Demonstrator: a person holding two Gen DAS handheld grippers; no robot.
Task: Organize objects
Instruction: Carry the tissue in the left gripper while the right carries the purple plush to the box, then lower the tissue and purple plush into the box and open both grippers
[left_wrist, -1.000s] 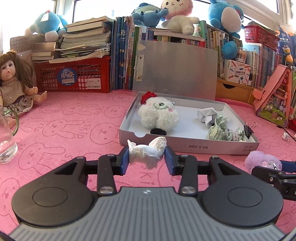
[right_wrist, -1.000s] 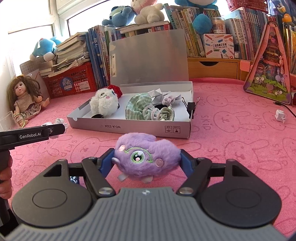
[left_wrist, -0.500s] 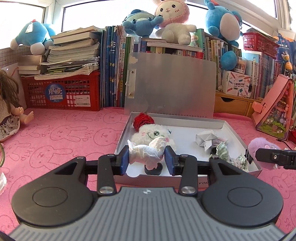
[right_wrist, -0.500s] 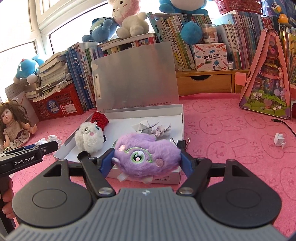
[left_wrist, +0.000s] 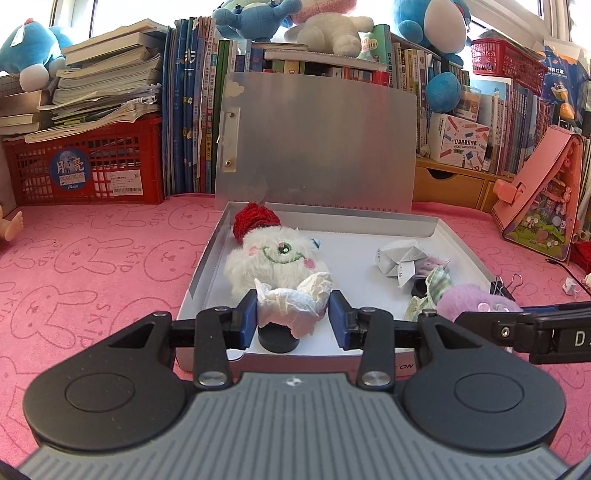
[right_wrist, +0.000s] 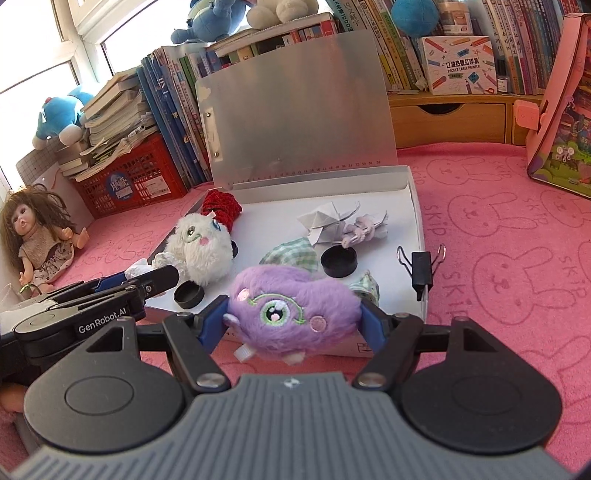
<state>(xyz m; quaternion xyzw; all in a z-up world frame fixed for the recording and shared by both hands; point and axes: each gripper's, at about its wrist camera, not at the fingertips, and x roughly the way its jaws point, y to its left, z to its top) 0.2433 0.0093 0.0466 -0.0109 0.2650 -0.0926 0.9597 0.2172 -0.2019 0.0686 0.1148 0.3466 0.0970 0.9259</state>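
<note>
While both loads hang over the near edge of the box (right_wrist: 415, 206), I judge the step is dropping them inside, so I'd clear the wall, pick bare floor, then release low. Purple plush (right_wrist: 291, 317): fuzzy, soft, one stitched green eye, squeezed between the right gripper (right_wrist: 291, 319) fingers, above the near wall, right of centre. Crumpled tissue (left_wrist: 293, 301): white, wrinkled, light, clamped in the left gripper (left_wrist: 293, 308), just over a black cap (left_wrist: 277, 336) and in front of the white plush (left_wrist: 275, 262) at the left side. Free floor looks best mid-box, between white plush and folded paper (left_wrist: 399, 258). Binder clip (right_wrist: 421, 271) sits on the right wall; avoid knocking it.
</note>
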